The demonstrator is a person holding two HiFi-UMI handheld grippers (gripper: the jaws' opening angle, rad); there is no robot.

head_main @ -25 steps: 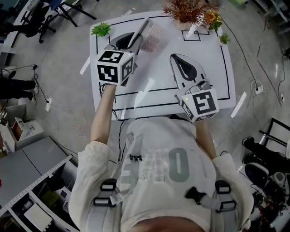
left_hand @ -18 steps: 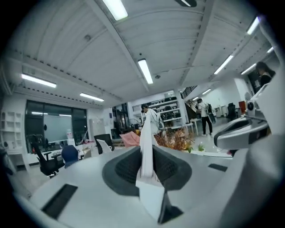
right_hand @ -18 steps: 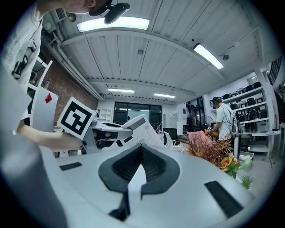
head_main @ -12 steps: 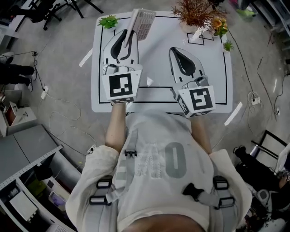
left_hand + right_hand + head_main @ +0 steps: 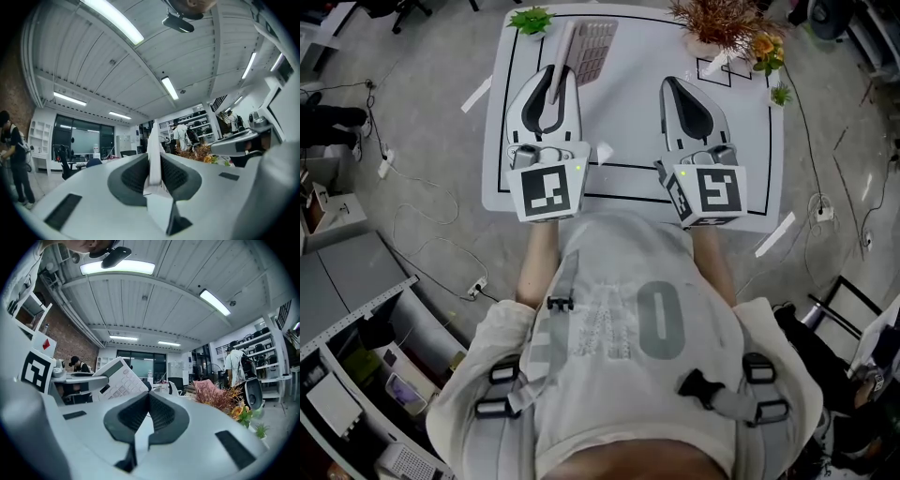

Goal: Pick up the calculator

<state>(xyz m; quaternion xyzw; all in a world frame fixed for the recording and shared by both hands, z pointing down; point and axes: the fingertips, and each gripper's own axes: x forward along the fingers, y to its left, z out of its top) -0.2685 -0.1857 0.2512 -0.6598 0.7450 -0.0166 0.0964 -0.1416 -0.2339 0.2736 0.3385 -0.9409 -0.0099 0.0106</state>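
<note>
- One white table (image 5: pixel 633 141), marked with black lines, is lying below the person's two outstretched arms.
- Two grippers are reaching side by side over it, each carrying one cube with square markers at its near end.
- The left gripper (image 5: pixel 553 75) is clamping its narrow jaws on the one calculator (image 5: pixel 591 45). In the left gripper view (image 5: pixel 153 161), the calculator (image 5: pixel 153 138) is showing edge-on between the pads.
- The calculator is standing tilted on its edge above the table's far left part, with its keys turned towards the right gripper.
- The right gripper (image 5: pixel 675 84) is hovering empty, its jaws meeting at the tips (image 5: pixel 149 397).
- One dried brown bush (image 5: pixel 717 21) is sitting at the far edge.
- Two small green plants (image 5: pixel 531 19) (image 5: pixel 781 94) are sitting near the far corners.
</note>
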